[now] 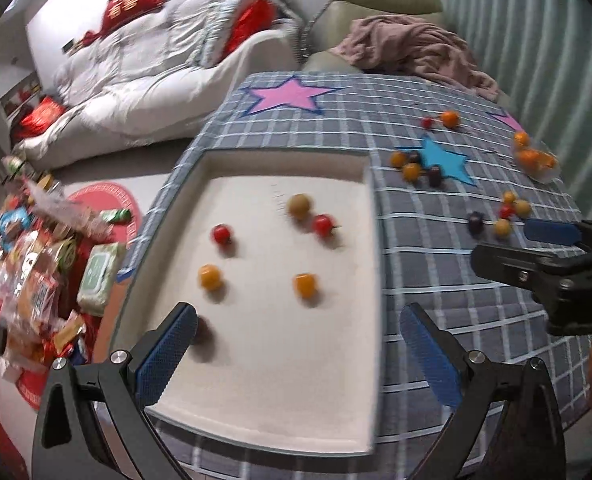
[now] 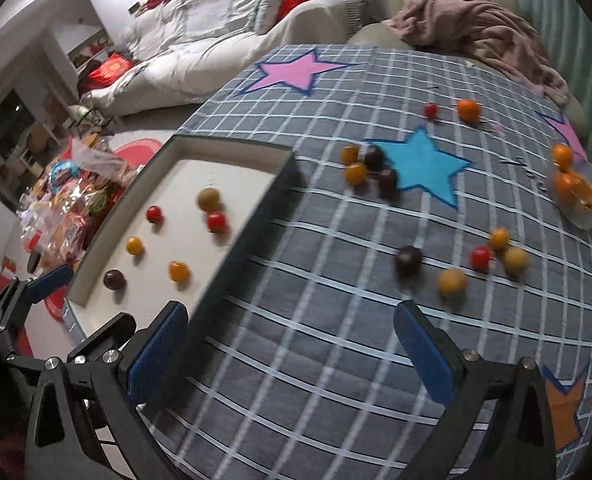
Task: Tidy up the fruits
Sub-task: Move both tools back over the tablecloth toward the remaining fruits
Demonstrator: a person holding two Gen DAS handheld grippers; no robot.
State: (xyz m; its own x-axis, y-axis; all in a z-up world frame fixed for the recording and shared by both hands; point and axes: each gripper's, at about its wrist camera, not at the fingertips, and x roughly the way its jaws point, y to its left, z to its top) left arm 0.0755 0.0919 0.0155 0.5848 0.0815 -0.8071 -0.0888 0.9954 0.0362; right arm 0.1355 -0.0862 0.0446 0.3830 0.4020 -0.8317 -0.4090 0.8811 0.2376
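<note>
A white tray [image 1: 288, 162] [image 2: 232, 152] sits at the table's left and holds several small fruits: red [image 1: 221, 234], orange [image 1: 211, 277] and a yellow-brown one [image 1: 299, 206]. My left gripper [image 1: 298, 354] hangs open over the tray's near part, nothing between its pads. A dark fruit [image 1: 203, 330] shows just past its left finger. My right gripper [image 2: 294, 354] is open above the checked cloth [image 2: 296, 280], empty. A loose group lies just beyond it: a yellow fruit [image 2: 452, 282], a dark one [image 2: 408, 259] and a red one [image 2: 480, 257]. Several more lie beside the blue star [image 2: 420, 166].
A clear bag of orange fruits [image 2: 576, 190] lies at the table's right edge. A red fruit [image 2: 430, 110] and an orange one [image 2: 468, 109] sit farther back. A white sofa [image 1: 136, 80] and a pink blanket [image 2: 476, 20] lie beyond the table. Snack packets [image 1: 36, 280] crowd the floor at left.
</note>
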